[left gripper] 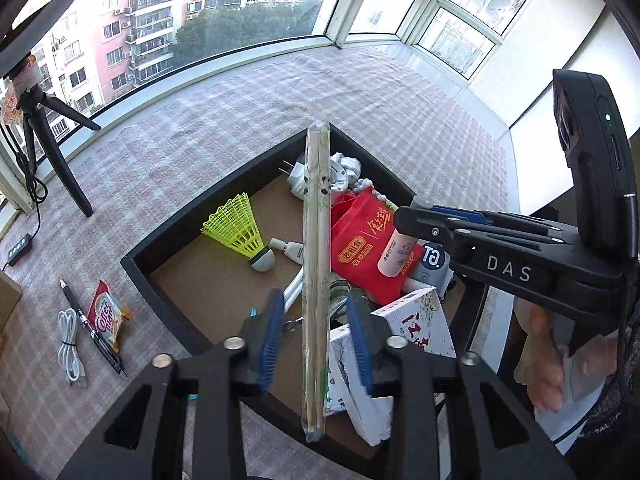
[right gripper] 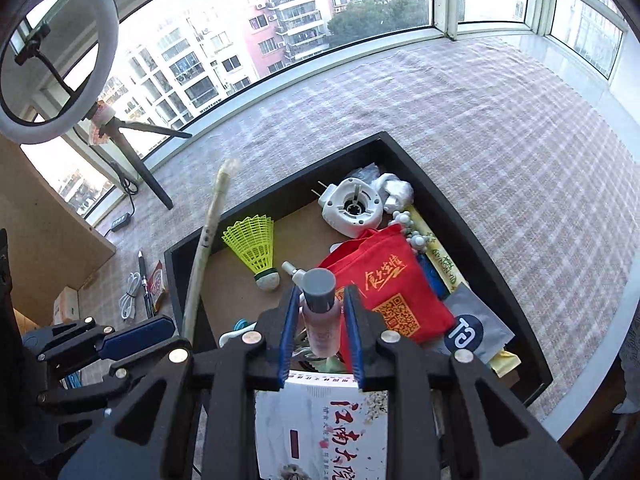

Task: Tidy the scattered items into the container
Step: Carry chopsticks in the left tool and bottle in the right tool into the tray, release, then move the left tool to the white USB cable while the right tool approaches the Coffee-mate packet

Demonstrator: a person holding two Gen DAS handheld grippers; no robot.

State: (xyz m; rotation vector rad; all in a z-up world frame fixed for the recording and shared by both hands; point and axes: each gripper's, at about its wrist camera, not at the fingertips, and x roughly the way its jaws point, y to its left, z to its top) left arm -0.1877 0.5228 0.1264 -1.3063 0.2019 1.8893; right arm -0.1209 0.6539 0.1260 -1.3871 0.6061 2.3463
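The left gripper [left gripper: 316, 344] has its fingers spread, the long plastic-wrapped pair of wooden chopsticks [left gripper: 316, 276] between them, long axis pointing forward over the black rectangular tray [left gripper: 136, 264]. The right gripper [right gripper: 322, 332] clasps an upright pinkish bottle with a grey cap [right gripper: 320, 312] above the tray's red pouch [right gripper: 384, 280]

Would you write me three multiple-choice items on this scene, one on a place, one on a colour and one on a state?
1. Where does the Coffee-mate sachet lie? A in a gripper; B on the checked cloth outside the black tray; C inside the tray.
2. The shuttlecock skirt is: A yellow-green; B red; C white.
3. The bottle in the right gripper is: A uncapped; B capped; C broken.
Answers: 1 B, it lies beside the pen; 2 A, neon mesh; 3 B, a grey cap sits on it.
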